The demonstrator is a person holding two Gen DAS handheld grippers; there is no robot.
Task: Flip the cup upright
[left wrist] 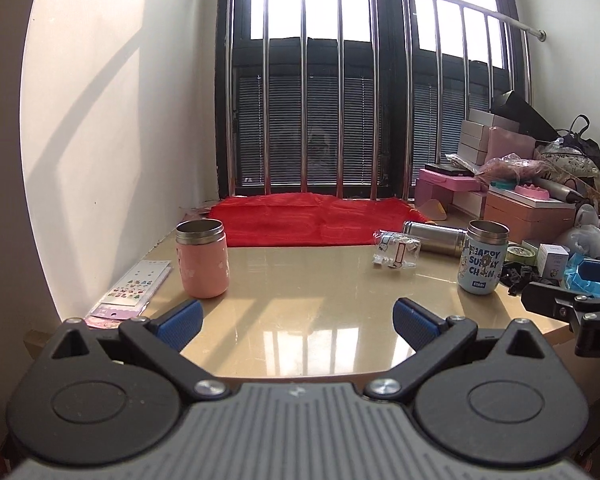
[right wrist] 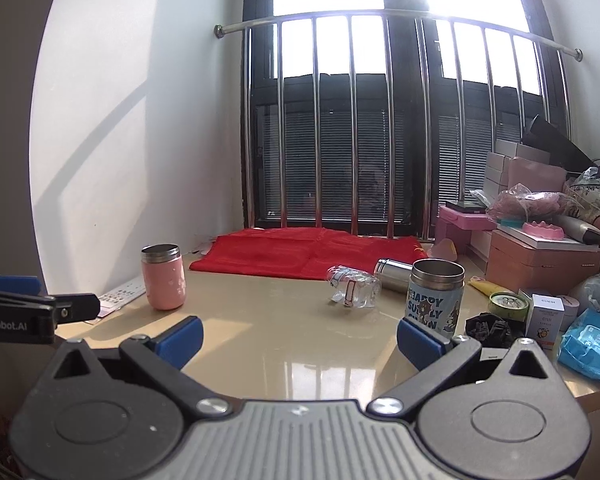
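Note:
A pink cup (left wrist: 203, 258) stands upright on the beige table (left wrist: 300, 292) at the left, its steel mouth up; it also shows in the right wrist view (right wrist: 163, 277). A light blue printed cup (left wrist: 483, 256) stands upright at the right, also in the right wrist view (right wrist: 436, 296). My left gripper (left wrist: 298, 322) is open and empty above the table's near edge. My right gripper (right wrist: 298, 338) is open and empty, its right finger just in front of the blue cup.
A steel flask (left wrist: 434, 237) lies on its side behind a clear plastic packet (left wrist: 396, 254). A red cloth (left wrist: 320, 218) lies by the barred window. Boxes and bags (left wrist: 540, 200) crowd the right side. A sticker sheet (left wrist: 134, 288) lies at the left edge.

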